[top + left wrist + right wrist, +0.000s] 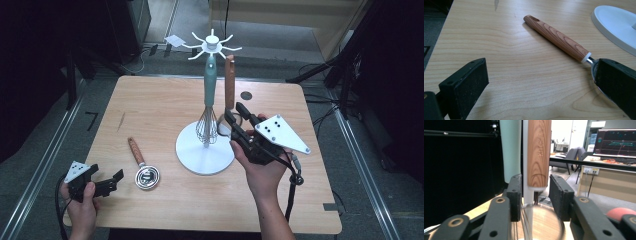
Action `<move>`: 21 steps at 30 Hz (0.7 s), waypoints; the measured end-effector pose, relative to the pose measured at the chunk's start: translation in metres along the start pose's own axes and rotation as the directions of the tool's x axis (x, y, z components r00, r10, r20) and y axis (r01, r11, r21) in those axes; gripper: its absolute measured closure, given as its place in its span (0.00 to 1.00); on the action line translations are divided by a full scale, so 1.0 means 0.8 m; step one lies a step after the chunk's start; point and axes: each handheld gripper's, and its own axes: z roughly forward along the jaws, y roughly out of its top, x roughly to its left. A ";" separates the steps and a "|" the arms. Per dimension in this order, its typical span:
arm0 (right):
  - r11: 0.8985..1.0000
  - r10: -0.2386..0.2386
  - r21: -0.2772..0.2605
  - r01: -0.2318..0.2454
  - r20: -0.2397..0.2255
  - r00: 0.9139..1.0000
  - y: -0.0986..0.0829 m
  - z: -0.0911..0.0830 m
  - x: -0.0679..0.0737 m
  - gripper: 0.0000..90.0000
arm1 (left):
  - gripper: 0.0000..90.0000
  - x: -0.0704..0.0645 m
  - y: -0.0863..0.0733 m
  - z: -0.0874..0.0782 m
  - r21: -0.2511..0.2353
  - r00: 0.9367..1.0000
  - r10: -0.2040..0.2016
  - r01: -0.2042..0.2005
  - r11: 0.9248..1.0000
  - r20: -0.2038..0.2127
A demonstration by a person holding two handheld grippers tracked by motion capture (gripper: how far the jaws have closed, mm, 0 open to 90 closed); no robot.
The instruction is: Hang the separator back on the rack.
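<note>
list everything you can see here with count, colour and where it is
table: 1, light wood, centre
stand: 1, white, round base mid-table, hook arms on top
whisk: 1, teal handle, wire head, hanging at the stand
held utensil: 1, wood-grain handle upright, beside the stand pole, between the right jaws
lying utensil: 1, wood-grain handle, metal head, flat on table left of stand
dark disc: 1, far table edge
left gripper: 1, black, near left corner, jaws wide apart
right gripper: 1, black, right of stand
hands: 2, bottom edge
</note>
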 end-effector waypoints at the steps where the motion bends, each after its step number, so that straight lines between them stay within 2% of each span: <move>1: 1.000 -0.004 0.001 0.005 -0.003 1.000 0.000 0.000 0.000 0.71 | 0.00 0.000 0.000 0.000 0.000 1.000 0.001 -0.001 1.000 -0.001; 4: 1.000 -0.007 0.006 0.007 0.001 1.000 -0.001 0.001 0.000 0.75 | 0.00 0.000 0.000 0.000 -0.001 1.000 0.001 -0.001 1.000 -0.001; 8: 1.000 -0.009 0.000 0.009 0.014 1.000 0.000 0.002 -0.002 0.90 | 0.00 0.000 0.000 0.000 0.000 1.000 0.001 -0.001 1.000 -0.001; 12: 1.000 -0.013 -0.009 0.013 0.030 0.999 0.003 0.005 -0.005 1.00 | 0.00 0.000 0.000 0.000 0.000 1.000 0.001 -0.001 1.000 -0.001; 19: 1.000 -0.015 -0.023 0.017 0.068 0.998 0.018 0.017 -0.018 1.00 | 0.00 0.000 0.000 0.001 0.001 1.000 0.003 -0.003 1.000 -0.002; 21: 0.999 -0.021 -0.035 0.024 0.066 0.998 0.027 0.023 -0.024 1.00 | 0.00 0.000 0.000 0.001 0.001 1.000 0.003 -0.003 1.000 -0.002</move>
